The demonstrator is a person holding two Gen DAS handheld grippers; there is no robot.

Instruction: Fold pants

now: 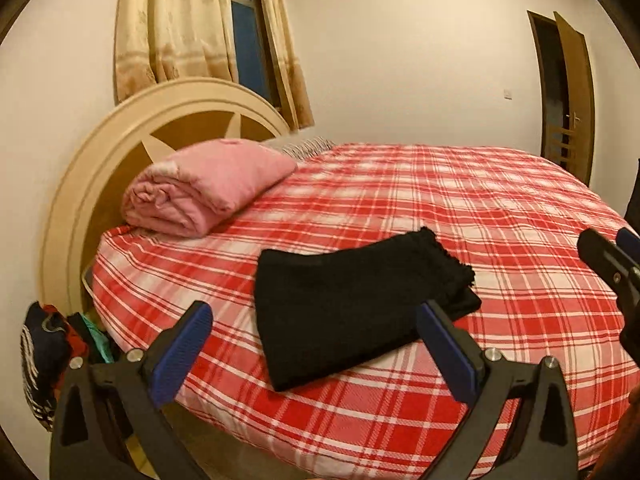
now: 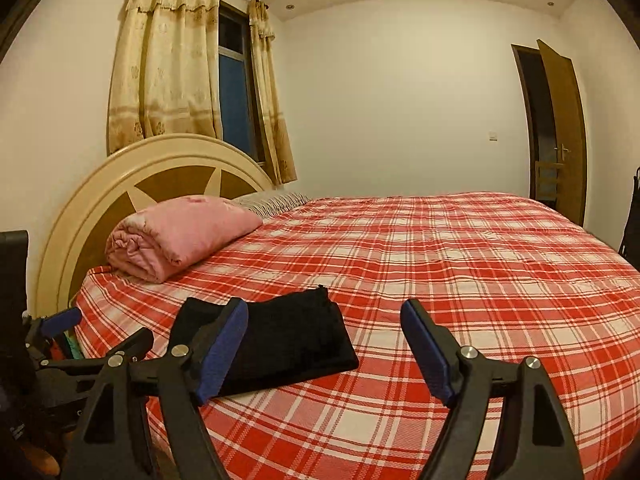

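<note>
Black pants (image 1: 352, 312), folded into a thick, soft-looking rectangle w/ a fuzzy knit-like texture and a frayed far edge, lie flat on the bed (image 1: 460, 208) near its front-left corner. Bed sheet is red/white plaid, woven, mostly smooth. Left claw (image 1: 316, 344) is spread wide, holding nothing; its blue ribbed pads (image 1: 188, 344) sit on black plastic arms w/ silver bolts, hovering above the pants' near edge, not touching as far as visible. Right claw (image 2: 326, 350) is also wide apart and has hold of nothing, just right of the pants (image 2: 296, 340). A rolled pink quilt (image 1: 204, 188), puffy and creased, rests by the round cream-and-tan headboard (image 1: 120, 136). Beige patterned curtains (image 2: 164, 64) hang by the window; brown wooden door (image 2: 560, 120) stands ajar at the far right.
</note>
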